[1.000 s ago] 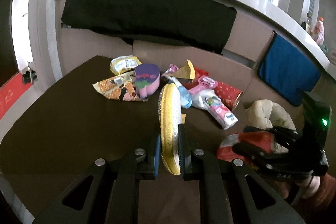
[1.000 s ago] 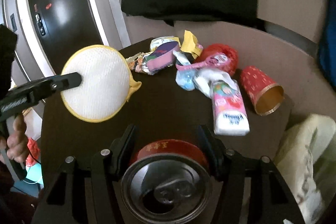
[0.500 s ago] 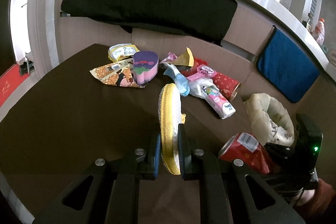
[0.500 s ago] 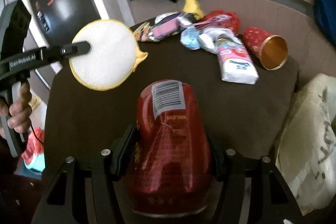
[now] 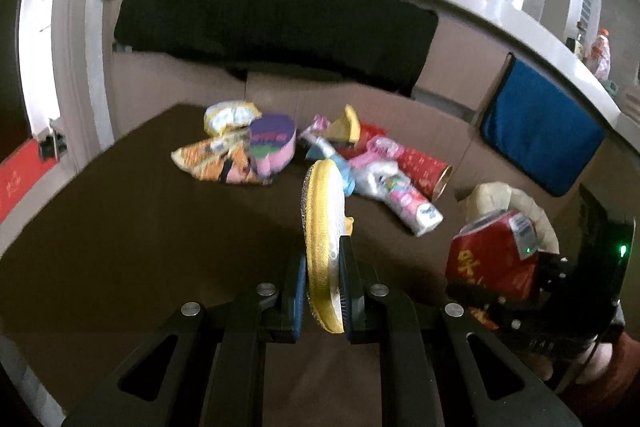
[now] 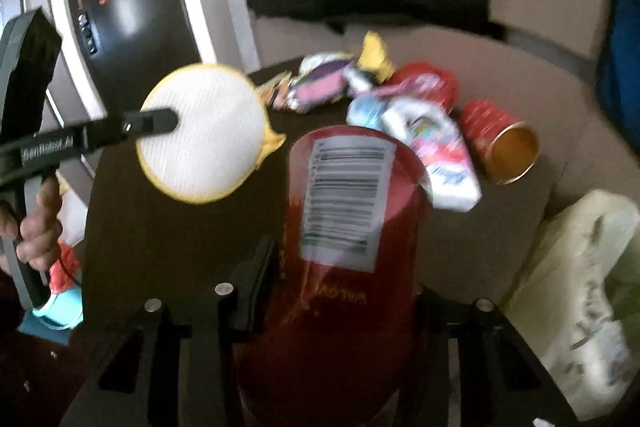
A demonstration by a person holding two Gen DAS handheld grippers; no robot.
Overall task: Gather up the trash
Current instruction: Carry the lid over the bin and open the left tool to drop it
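While your right gripper (image 6: 340, 283), jaws just closing, crushes the red can (image 6: 348, 227), carry it toward the bag (image 6: 580, 291) at 3 o'clock; left gripper (image 5: 322, 287) pinches the yellow pad (image 5: 324, 223).

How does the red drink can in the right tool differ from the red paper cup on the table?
The red drink can is crushed and clamped in the right tool; the red paper cup lies loose on its side. The can bears a barcode label; the cup shows an open gold-lined mouth. Both are red.

Black grippers (image 5: 322, 287) — silver screws
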